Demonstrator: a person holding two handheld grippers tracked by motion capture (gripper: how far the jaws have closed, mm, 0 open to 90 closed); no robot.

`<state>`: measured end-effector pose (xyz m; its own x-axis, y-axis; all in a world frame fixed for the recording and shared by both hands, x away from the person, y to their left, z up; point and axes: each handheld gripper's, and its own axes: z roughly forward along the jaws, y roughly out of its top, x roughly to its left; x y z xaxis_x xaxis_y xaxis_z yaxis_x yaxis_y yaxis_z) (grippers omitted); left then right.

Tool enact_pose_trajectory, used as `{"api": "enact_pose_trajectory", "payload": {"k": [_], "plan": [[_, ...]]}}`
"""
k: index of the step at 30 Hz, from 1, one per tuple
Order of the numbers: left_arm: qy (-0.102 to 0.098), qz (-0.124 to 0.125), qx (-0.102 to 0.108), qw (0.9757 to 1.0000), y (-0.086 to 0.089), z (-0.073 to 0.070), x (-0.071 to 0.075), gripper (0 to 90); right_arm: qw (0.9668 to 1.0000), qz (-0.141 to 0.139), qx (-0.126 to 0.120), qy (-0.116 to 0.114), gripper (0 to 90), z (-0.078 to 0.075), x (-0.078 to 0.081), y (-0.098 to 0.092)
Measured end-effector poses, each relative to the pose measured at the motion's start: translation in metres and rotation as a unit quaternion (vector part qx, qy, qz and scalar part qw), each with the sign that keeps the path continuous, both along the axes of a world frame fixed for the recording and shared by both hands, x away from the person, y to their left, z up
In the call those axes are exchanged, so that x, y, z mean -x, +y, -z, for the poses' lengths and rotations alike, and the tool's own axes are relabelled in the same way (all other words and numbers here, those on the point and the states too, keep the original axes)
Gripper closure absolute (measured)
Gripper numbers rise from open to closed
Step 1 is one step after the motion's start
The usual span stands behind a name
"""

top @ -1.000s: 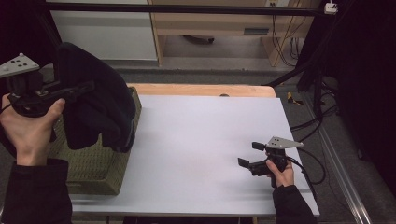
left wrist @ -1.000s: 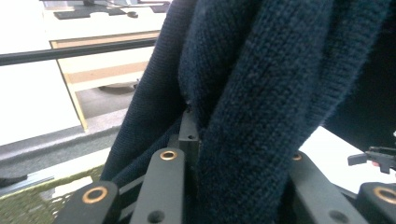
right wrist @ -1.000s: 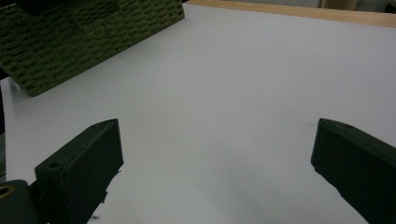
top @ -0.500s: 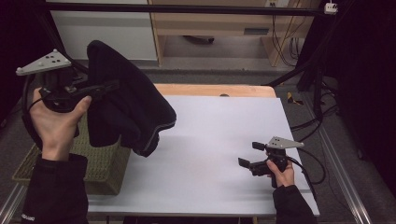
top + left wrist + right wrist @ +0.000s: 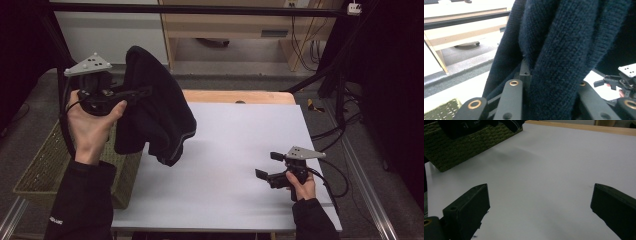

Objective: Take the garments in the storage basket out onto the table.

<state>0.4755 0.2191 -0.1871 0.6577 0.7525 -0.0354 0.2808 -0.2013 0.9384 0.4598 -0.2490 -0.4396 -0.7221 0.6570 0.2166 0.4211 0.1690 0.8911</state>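
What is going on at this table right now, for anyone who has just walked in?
A person works with a gripper in each hand. The left gripper is clamped on a dark knitted sweater, held up in the air beside the woven basket, its lower edge hanging over the white table. The right gripper rests low on the table with its jaws open, holding nothing.

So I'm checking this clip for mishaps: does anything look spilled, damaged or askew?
Nothing stands out. The left tongs hold a dark knit sweater bunched and hanging above the table's left edge, beside the woven basket. The right tongs rest open on the bare tabletop. No spill or damage shows.
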Motion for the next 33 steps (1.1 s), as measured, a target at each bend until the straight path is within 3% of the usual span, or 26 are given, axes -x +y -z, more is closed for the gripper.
{"api": "enact_pose_trajectory", "payload": {"k": [21,33], "plan": [[0.022,0.025,-0.019,0.9993,-0.054,0.037,-0.028,72.5,1.0000,-0.002,0.004,0.001,2.7,0.001,0.000,0.000],[0.030,0.046,-0.029,0.9981,-0.085,0.053,-0.035,72.4,1.0000,-0.001,0.002,0.003,2.7,0.001,0.000,0.001]]}}
